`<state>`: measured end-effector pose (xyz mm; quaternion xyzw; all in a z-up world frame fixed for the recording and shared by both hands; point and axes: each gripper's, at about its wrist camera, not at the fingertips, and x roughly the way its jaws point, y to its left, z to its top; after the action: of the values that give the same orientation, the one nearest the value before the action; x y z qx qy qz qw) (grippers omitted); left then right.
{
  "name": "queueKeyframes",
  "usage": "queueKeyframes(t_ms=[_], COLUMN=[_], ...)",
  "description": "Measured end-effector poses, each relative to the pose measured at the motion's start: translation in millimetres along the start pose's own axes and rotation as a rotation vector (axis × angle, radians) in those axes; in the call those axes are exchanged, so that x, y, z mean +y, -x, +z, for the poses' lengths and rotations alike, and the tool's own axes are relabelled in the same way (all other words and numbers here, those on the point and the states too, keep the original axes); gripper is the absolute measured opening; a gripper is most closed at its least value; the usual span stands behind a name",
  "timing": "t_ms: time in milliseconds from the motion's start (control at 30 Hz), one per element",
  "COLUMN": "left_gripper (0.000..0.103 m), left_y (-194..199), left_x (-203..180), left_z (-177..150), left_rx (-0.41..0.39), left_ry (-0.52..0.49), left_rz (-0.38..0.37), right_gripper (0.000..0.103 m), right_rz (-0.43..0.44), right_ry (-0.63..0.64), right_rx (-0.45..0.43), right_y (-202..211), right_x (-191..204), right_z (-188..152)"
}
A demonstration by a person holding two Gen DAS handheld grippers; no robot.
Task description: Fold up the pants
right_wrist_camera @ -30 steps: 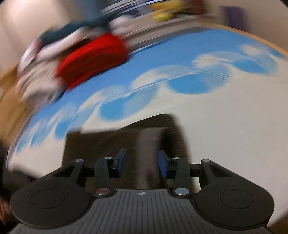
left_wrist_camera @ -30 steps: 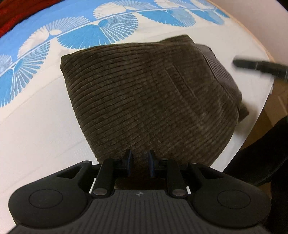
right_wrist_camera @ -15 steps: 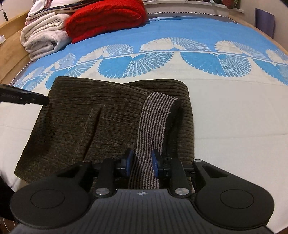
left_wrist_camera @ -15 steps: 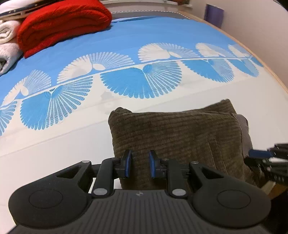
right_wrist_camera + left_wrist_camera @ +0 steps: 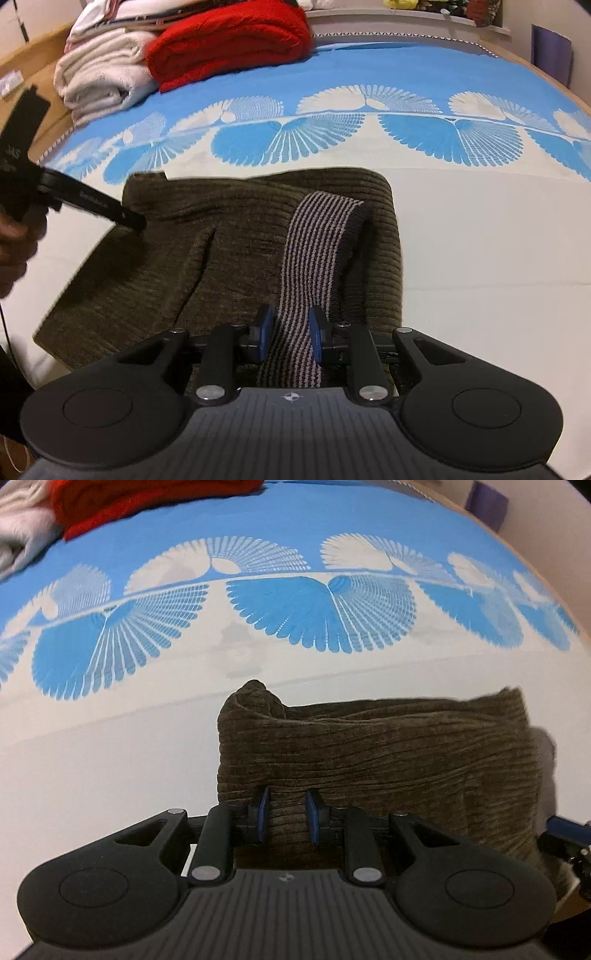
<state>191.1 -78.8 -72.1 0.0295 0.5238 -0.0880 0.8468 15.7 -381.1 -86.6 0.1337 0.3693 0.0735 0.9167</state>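
corduroy pants (image 5: 229, 258) now lie folded on the bed (image 5: 480, 240), both grippers (image 5: 285, 816) (image 5: 287, 336) narrowly parted, gripping nothing, looks nearly done.

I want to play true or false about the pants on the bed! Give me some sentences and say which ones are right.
1. The pants are brown and ribbed. True.
2. A striped waistband lies between the right gripper's fingers. True.
3. The red blanket lies on top of the pants. False: it sits far back on the bed, beside the white towels.
4. The bedspread is plain green. False: it is blue and white with fan shapes.
5. The left gripper points at the pants. True.
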Motion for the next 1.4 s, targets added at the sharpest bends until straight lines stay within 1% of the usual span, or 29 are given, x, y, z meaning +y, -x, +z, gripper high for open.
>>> queueKeyframes(t_ms=[33,67,100,133,167,200,267,300,433,467,533,600,633,667,767,800,833,867,900,933,967,1000,1033,1067,1100,1233,1300,1367,1400], left_gripper=[0.028,0.034,0.048,0.059,0.077,0.082,0.082,0.082,0.082,0.082,0.082,0.078,0.075,0.067,0.04,0.036,0.036,0.035,0.035,0.034,0.034,0.034,0.034,0.034,0.034,0.035,0.046,0.047,0.047], left_y=[4.6,9.4,14.3,18.2,21.3,23.9,23.0,20.3,-8.7,-16.5,-29.8,-32.5,-31.8,-31.4,-21.8,-15.1,-5.4,3.5,12.8,22.5,29.5,36.0,41.0,44.9,47.4,51.8,52.7,61.1,70.0], left_x=[4.4,9.3,14.1,18.3,20.9,23.1,29.1,31.8,37.1,37.7,38.4,37.1,35.9,36.5,38.9,38.3,37.7,39.2,42.6,49.5,56.3,65.3,73.1,80.5,90.3,146.2,169.8,189.5,196.1], left_z=[0.3,0.2,-0.3,-1.2,-2.0,-2.9,-4.3,-5.0,-17.2,-22.1,-30.8,-30.3,-29.7,-29.4,-26.4,-24.5,-21.6,-19.2,-16.7,-13.7,-11.9,-10.8,-10.4,-11.1,-12.2,-17.7,-19.6,-21.0,-24.1], left_rx=[-0.003,-0.008,-0.014,-0.024,-0.033,-0.04,-0.03,-0.013,0.12,0.142,0.172,0.159,0.149,0.142,0.11,0.085,0.045,0.009,-0.028,-0.068,-0.089,-0.109,-0.127,-0.141,-0.151,-0.145,-0.131,-0.143,-0.169], left_ry=[0.027,0.056,0.087,0.116,0.135,0.147,0.174,0.195,0.248,0.254,0.273,0.262,0.244,0.238,0.222,0.203,0.176,0.161,0.153,0.151,0.16,0.173,0.172,0.169,0.175,0.31,0.376,0.433,0.445], left_rz=[-0.022,-0.048,-0.071,-0.08,-0.072,-0.064,-0.075,-0.095,-0.207,-0.227,-0.268,-0.284,-0.287,-0.287,-0.298,-0.301,-0.289,-0.272,-0.258,-0.258,-0.262,-0.254,-0.231,-0.202,-0.17,-0.107,-0.068,0.008,0.034], right_gripper=[0.026,0.027,0.029,0.046,0.064,0.068,0.069,0.069,0.07,0.072,0.072,0.069,0.062,0.061,0.041,0.039,0.032,0.018,0.0,0.0,0.0,0.0,0.0,0.0,0.0,0.004,0.012,0.036,0.04], right_rz=[0.018,0.038,0.048,0.042,-0.007,-0.061,-0.118,-0.112,-0.085,-0.069,-0.045,-0.028,-0.02,-0.023,-0.058,-0.07,-0.081,-0.089,-0.095,-0.076,-0.009,0.036,0.048,0.042,0.037,-0.017,-0.029,-0.006,0.003], right_ry=[-0.027,-0.064,-0.096,-0.124,-0.15,-0.171,-0.244,-0.293,-0.484,-0.539,-0.614,-0.629,-0.624,-0.611,-0.544,-0.535,-0.527,-0.508,-0.488,-0.467,-0.459,-0.425,-0.361,-0.294,-0.272,-0.346,-0.358,-0.344,-0.326], right_rx=[-0.013,-0.036,-0.061,-0.088,-0.116,-0.137,-0.166,-0.151,-0.001,0.031,0.035,0.042,0.047,0.052,0.034,0.022,0.005,-0.024,-0.056,-0.098,-0.151,-0.183,-0.195,-0.185,-0.167,-0.118,-0.107,-0.087,-0.08], right_y=[2.9,6.9,10.3,13.5,15.6,16.4,16.8,13.7,-12.9,-19.5,-23.4,-26.9,-29.1,-30.4,-28.7,-26.8,-22.9,-18.8,-15.1,-12.3,-8.5,-6.6,-8.0,-14.9,-22.9,-46.9,-54.1,-57.3,-58.2], right_x=[-2.2,-6.2,-9.7,-13.6,-17.6,-21.4,-33.4,-41.8,-68.3,-73.4,-79.5,-77.9,-75.9,-72.7,-59.2,-56.2,-52.9,-45.8,-39.4,-33.9,-26.1,-14.4,0.2,17.9,29.8,51.3,58.8,65.4,70.2], right_z=[2.2,5.0,7.1,9.1,10.8,12.0,14.1,15.0,7.4,3.4,0.2,-0.1,0.6,2.2,9.0,12.3,15.0,20.2,25.6,33.1,42.1,51.1,59.5,67.2,70.1,71.4,74.9,77.1,78.0])
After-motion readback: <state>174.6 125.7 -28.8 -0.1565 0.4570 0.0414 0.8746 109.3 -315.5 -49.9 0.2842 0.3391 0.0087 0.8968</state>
